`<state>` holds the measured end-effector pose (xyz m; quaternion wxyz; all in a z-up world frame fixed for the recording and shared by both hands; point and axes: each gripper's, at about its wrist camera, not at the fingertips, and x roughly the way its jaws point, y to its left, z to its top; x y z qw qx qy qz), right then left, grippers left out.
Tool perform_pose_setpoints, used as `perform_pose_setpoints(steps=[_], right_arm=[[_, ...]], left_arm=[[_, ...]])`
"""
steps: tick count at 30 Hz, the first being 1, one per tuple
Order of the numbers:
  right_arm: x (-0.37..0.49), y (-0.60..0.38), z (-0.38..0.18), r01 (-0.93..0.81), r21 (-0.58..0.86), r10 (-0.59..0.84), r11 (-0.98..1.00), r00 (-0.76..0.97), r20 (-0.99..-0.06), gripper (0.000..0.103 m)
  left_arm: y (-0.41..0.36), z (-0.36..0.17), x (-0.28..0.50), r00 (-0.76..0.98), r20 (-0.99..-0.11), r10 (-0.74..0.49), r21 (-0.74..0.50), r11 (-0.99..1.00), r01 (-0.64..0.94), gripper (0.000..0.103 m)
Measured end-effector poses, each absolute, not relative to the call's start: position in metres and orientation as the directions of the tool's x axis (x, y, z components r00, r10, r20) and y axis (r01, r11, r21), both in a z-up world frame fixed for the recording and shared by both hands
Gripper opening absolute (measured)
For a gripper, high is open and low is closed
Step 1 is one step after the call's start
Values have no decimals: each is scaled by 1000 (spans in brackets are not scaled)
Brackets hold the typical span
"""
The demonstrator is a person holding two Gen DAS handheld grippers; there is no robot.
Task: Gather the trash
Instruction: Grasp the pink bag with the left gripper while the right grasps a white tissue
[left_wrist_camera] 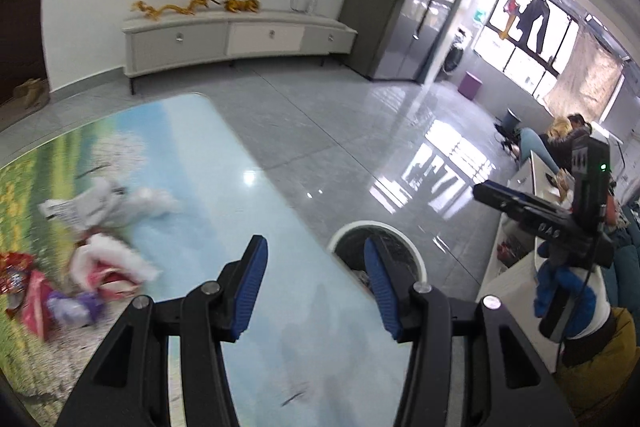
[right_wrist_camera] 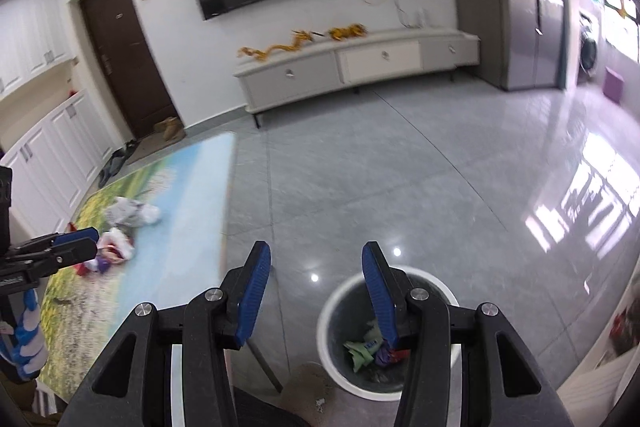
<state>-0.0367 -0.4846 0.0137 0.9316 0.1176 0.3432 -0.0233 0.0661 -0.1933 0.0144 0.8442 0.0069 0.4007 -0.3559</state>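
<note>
no readable text, markings on right tongs (left_wrist_camera: 546, 231) blurred

The trash pile (left_wrist_camera: 92, 259) at the left of the left wrist frame is smeared by motion blur: white, pink, red and purple crumpled pieces, none clear enough to name. In the right wrist view the same pile (right_wrist_camera: 120, 231) is small, and the left tool (right_wrist_camera: 76, 241) covers its lower left part. The bin (left_wrist_camera: 408, 247) at lower centre of the left wrist frame is half hidden by the counter (left_wrist_camera: 280, 327) edge and a blue pad. The bin (right_wrist_camera: 332, 351) contents, green and purple scraps, are too small to identify. The counter is cut off at the bottom edge.
</note>
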Motion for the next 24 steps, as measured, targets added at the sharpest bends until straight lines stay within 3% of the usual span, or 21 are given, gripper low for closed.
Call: perform_pose_setpoints(steps=[6, 13, 19, 24], right_arm=[[-9, -420, 41, -9, 160, 108, 987, 772, -627, 45], [32, -341, 37, -170, 136, 217, 976, 730, -648, 45], [72, -279, 15, -293, 124, 294, 948, 658, -693, 45], [103, -240, -10, -367, 133, 341, 921, 591, -731, 45]], left_arm=[[-89, 4, 79, 505, -667, -548, -308, 819, 483, 49], [20, -22, 90, 587, -698, -410, -283, 911, 300, 49], [62, -48, 102, 587, -722, -366, -292, 931, 221, 49], [57, -65, 119, 552, -744, -377, -282, 926, 252, 49]])
